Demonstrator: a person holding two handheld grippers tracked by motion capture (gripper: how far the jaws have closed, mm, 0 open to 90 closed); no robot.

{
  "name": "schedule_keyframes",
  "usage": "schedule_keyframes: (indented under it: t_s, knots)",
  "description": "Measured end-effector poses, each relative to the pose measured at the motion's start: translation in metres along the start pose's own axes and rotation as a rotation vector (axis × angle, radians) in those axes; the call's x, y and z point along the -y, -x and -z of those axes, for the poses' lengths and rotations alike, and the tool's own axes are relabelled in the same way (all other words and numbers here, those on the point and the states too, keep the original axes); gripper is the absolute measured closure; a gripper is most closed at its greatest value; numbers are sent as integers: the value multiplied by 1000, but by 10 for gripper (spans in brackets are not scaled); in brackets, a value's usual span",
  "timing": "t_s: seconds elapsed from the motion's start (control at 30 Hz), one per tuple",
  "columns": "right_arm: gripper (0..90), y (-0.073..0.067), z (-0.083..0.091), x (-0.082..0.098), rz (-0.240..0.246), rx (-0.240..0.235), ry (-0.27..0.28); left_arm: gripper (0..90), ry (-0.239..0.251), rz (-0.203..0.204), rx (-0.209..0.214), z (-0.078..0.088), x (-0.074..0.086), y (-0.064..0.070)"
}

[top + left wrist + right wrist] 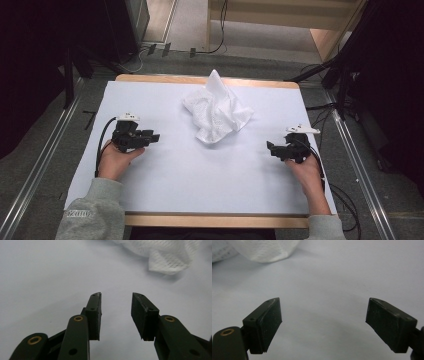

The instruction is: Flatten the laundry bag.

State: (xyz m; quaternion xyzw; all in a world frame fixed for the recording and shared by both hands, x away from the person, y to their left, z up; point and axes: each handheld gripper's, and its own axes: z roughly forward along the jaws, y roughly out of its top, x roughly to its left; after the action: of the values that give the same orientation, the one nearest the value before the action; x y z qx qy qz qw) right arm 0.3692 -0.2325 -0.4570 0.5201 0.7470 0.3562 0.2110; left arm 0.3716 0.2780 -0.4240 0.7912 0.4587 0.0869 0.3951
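A white sheet covers the tabletop, with a wooden edge showing at twelve and six o'clock. Around it lie grey floor, metal rails at three and nine o'clock, cables and dark stands; pale wooden furniture stands beyond at twelve. A crumpled white cloth lies on the sheet toward twelve o'clock, near the middle. The left gripper rests at nine o'clock, its fingers parted with nothing between them. The right gripper sits at three o'clock, fingers spread wide and empty. Both are well apart from the cloth. The person's forearms are cut off at six; the room's sides are too dark to make out.
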Motion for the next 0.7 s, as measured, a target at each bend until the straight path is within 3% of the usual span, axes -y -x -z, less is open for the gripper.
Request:
schedule_keyframes:
  t_s: [0.1,0.17,0.23,0.33,0.47,0.57,0.7]
  knots:
    - [136,-5,2,-2,16,-29,6,613,-11,47,76,-5,0,4]
    - [157,-12,3,-3,35,-41,10,590,-17,53,119,-9,2,9]
    - [189,-17,6,-5,42,-58,25,522,-47,18,112,-8,1,14]
    - [217,-21,8,-5,38,-95,28,504,-43,-13,114,-4,1,17]
    - [174,-28,7,-2,69,-136,-5,463,-33,-2,109,-4,0,16]
    - [163,-30,8,-2,75,-145,-4,452,-39,-8,93,-6,0,16]
    - [188,-31,9,-3,76,-157,3,412,-35,16,78,-7,0,14]
